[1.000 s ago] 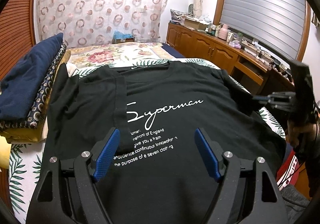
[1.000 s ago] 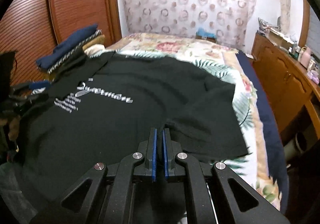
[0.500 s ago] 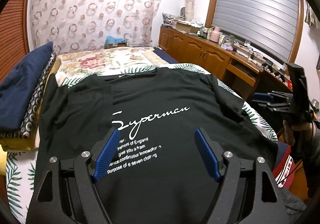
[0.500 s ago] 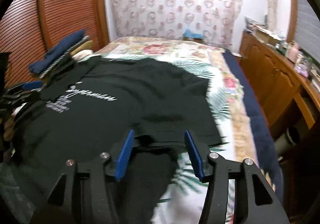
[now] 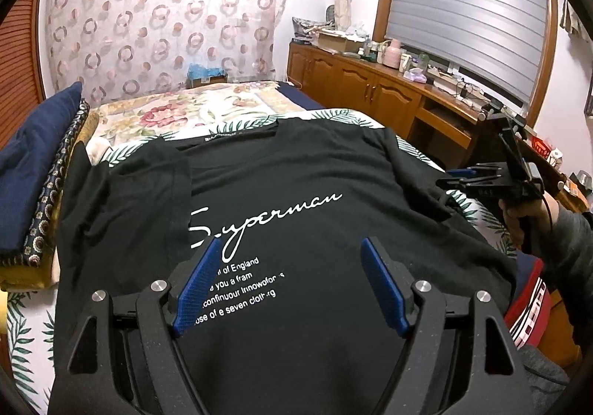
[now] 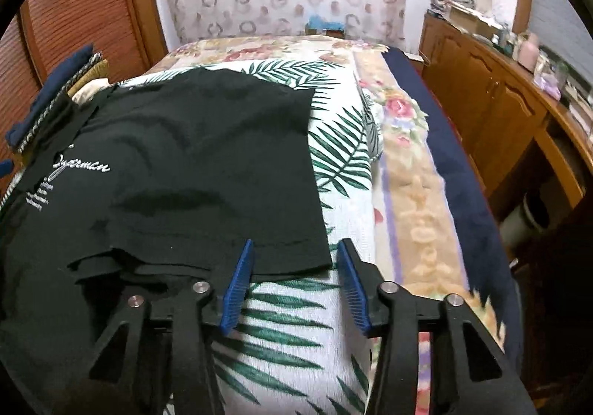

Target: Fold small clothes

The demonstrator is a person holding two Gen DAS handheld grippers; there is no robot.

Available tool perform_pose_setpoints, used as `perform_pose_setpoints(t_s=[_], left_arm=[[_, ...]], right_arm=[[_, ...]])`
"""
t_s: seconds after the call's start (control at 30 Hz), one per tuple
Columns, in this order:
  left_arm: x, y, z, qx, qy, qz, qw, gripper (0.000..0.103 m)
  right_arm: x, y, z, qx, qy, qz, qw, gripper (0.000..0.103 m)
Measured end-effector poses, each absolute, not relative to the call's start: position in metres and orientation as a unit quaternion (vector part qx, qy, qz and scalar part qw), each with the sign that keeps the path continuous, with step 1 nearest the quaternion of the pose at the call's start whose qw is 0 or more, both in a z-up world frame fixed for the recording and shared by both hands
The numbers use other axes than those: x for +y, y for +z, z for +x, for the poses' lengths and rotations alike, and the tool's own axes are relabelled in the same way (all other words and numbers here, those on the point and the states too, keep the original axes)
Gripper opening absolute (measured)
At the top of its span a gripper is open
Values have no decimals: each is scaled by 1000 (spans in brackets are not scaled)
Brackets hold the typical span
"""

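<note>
Left claw: spread wide, holding nothing, poised over the printed chest of the black T-shirt.
Right claw: spread wide, empty, at the sleeve hem.
Risk, judged: a bite here may catch a single layer, or the leaf-print sheet under it; the sleeve then drags and the fold skews.
Shirt: flat, face up on the bed ahead of both claws; script lettering; left sleeve lapped inward, collar farthest.
</note>
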State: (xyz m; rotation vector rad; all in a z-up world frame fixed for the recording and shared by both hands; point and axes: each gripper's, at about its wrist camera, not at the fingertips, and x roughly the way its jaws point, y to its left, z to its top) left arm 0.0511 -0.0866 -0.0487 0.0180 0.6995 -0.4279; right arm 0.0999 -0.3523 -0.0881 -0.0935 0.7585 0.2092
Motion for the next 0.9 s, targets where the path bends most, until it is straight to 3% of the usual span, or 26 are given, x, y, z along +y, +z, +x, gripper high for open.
perform_pose_setpoints(t_s=[0.07, 0.1, 0.13, 0.43, 0.83, 0.9], left_arm=[[-87, -49, 51, 341, -206, 6, 917, 78], [-86, -48, 50, 341, -205, 5, 917, 78], [-85, -48, 50, 341, -205, 4, 918, 78], [-74, -48, 48, 337, -195, -8, 921, 78], [-60, -49, 49, 334, -182, -22, 925, 78], [-57, -49, 48, 334, -181, -23, 925, 78]], right_arm=[[-344, -88, 102, 372, 117, -48, 920, 27], [-343, -88, 105, 373, 125, -51, 918, 12], [-336, -87, 107, 374, 135, -53, 916, 7], [-280, -47, 121, 328, 207, -89, 917, 7], [-214, -55, 188, 329, 265, -127, 897, 7], [-216, -47, 191, 329, 270, -117, 897, 18]])
